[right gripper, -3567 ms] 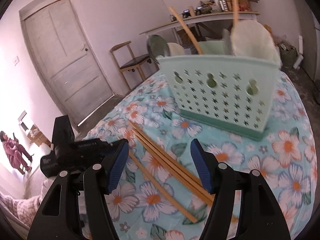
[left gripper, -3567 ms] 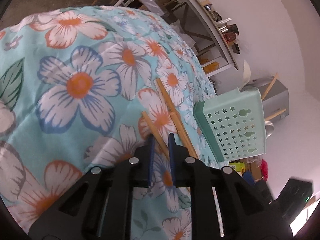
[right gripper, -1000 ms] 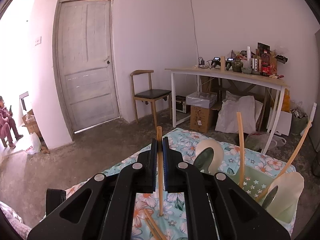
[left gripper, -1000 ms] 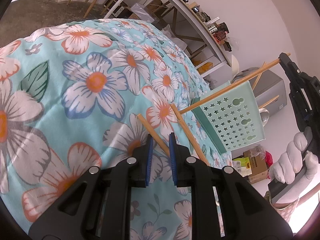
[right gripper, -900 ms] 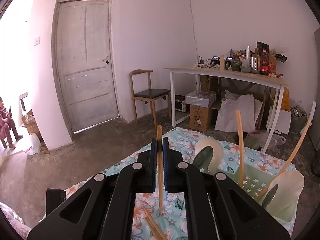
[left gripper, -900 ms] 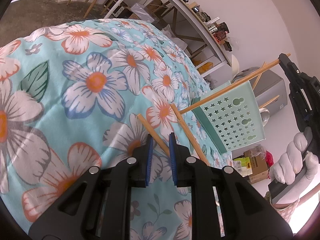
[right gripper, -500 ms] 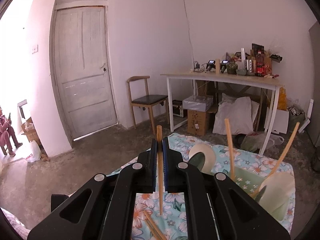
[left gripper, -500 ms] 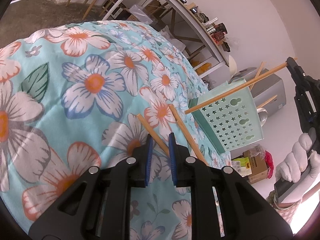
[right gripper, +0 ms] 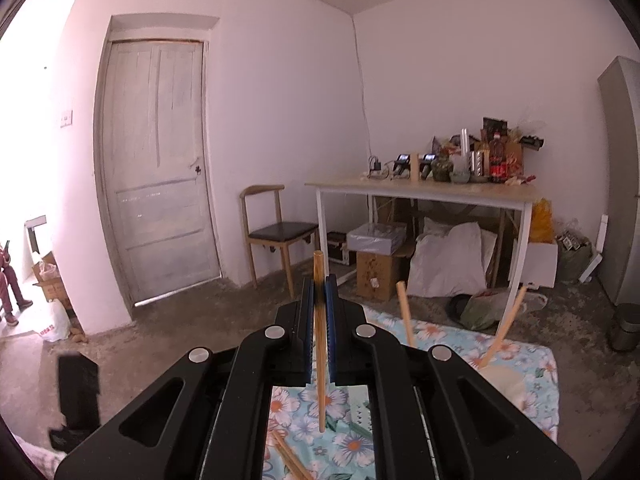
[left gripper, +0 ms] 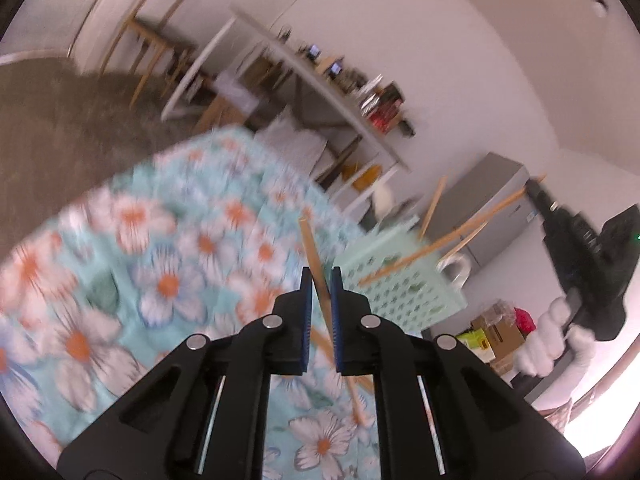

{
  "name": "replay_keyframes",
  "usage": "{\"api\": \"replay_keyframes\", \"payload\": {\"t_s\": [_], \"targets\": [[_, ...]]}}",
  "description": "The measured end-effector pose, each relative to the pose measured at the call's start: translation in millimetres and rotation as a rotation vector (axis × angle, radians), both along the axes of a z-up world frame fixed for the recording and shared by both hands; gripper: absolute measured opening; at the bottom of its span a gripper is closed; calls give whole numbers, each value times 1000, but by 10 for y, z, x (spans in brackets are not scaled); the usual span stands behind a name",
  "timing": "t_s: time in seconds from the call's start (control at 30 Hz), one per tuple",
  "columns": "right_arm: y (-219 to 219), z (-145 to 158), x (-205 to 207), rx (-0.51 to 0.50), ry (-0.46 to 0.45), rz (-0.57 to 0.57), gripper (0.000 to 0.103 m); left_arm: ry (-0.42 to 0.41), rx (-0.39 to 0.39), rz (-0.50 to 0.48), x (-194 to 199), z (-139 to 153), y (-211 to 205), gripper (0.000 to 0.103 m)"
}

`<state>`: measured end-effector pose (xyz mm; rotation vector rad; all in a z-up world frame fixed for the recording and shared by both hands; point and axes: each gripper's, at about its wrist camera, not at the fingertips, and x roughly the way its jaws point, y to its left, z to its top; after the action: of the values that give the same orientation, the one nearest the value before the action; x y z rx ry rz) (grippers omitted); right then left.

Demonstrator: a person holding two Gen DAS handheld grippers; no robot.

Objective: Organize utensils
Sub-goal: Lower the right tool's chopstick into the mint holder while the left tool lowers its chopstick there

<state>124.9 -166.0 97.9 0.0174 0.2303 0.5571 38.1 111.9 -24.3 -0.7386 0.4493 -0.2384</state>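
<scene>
Two chopsticks are in grip, one per hand-held gripper. The left hand-held gripper (left gripper: 319,280) is closed on a chopstick (left gripper: 313,254) above the flowered cloth (left gripper: 168,264); the right hand-held gripper (right gripper: 319,292) is closed on another chopstick (right gripper: 320,344), upright, above the green basket (left gripper: 404,284). Each stick is pinched at one point only, so it may pivot or slip. Sticks (right gripper: 406,316) already leaning in the basket could deflect an incoming tip. Loose chopsticks (right gripper: 288,454) remain on the cloth.
</scene>
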Motion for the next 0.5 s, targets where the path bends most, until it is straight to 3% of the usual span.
{"api": "replay_keyframes", "payload": {"t_s": [0.5], "targets": [[-394, 204, -355, 47, -81, -16, 6, -198, 193, 139, -264, 1035, 226, 5]]}}
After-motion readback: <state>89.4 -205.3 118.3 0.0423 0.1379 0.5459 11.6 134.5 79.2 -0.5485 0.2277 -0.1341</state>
